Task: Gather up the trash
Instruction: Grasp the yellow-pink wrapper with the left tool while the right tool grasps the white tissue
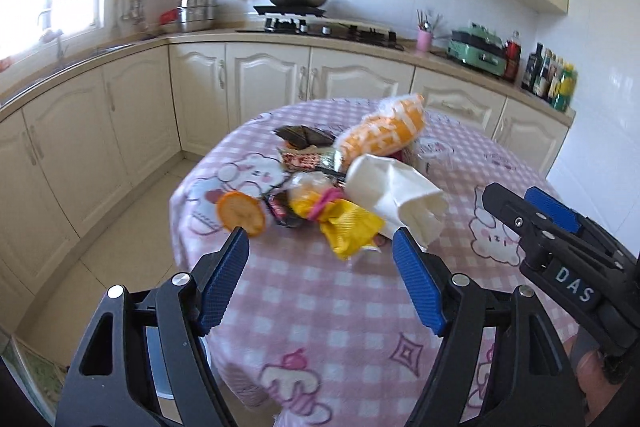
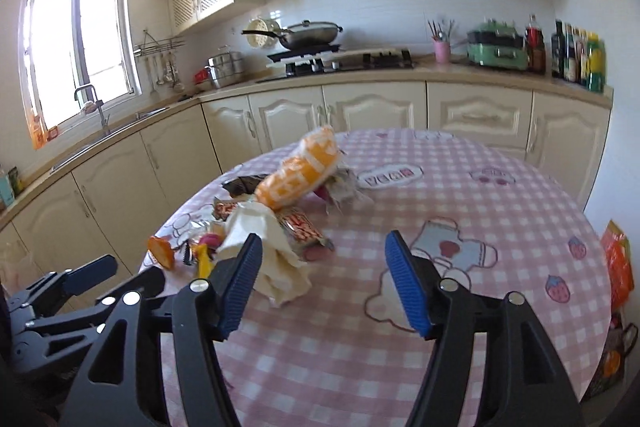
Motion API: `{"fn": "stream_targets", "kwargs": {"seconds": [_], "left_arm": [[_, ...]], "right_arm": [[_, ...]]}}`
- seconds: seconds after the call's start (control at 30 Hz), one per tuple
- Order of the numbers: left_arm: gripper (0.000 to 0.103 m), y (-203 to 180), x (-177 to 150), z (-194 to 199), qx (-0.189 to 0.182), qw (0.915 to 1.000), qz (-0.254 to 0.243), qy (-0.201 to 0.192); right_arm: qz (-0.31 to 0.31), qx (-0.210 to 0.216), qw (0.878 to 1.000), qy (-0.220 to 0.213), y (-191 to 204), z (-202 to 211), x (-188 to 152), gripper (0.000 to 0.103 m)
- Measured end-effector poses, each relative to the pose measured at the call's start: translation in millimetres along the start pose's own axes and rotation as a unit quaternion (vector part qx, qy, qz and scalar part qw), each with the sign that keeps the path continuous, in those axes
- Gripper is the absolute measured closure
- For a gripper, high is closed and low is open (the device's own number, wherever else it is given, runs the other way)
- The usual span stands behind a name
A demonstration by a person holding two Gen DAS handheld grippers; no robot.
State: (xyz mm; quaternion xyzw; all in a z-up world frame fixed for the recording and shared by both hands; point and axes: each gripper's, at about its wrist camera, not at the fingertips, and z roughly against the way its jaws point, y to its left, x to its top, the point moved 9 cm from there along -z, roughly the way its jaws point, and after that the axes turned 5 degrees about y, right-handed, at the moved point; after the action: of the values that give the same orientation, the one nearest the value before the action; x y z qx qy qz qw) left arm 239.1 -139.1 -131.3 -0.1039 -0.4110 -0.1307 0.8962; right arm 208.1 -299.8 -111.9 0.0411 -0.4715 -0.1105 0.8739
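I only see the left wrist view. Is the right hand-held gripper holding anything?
Observer: No. In the right wrist view the right hand-held gripper is open, with nothing between its fingers.
Reviewer: Anything lying beyond the table on that side?
Observer: Yes. An orange bag shows past the right edge of the table. I cannot tell whether it is trash.

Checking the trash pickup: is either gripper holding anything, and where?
Nothing is held. The left gripper and right gripper both stand open and empty.
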Motion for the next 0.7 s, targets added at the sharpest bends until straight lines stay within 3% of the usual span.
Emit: {"fn": "stream_targets", "kwargs": {"seconds": [0.2, 0.3, 0.37, 0.43, 0.6, 0.7], "left_arm": [[0.032, -15, -6, -28, 0.012, 0.9994, -0.014, 0.028], [0.044, -16, -2, -36, 0.006, 0.9993, -0.010, 0.036], [0.059, -16, 0, -42, 0.005, 0.9990, -0.012, 0.042], [0.082, -16, -1, -47, -0.003, 0.9988, -0.008, 0.048], [0.091, -11, 0, -32, -0.024, 0.9993, 0.001, 0.027], [0.092, -6, 2, -16, -0.030, 0.9994, 0.009, 0.011]], "right_arm": [[-0.018, 0.011, 1.000, 0.019, -13, -14, -5, 0.038], [-0.023, 0.021, 0.999, 0.026, -13, -19, -5, 0.037], [-0.029, 0.027, 0.999, 0.028, -13, -23, -4, 0.037], [-0.031, 0.032, 0.999, 0.031, -14, -26, -3, 0.037], [-0.028, 0.047, 0.998, 0.025, -7, -24, 2, 0.036], [-0.023, 0.066, 0.997, 0.026, 6, -25, 6, 0.035]]}}
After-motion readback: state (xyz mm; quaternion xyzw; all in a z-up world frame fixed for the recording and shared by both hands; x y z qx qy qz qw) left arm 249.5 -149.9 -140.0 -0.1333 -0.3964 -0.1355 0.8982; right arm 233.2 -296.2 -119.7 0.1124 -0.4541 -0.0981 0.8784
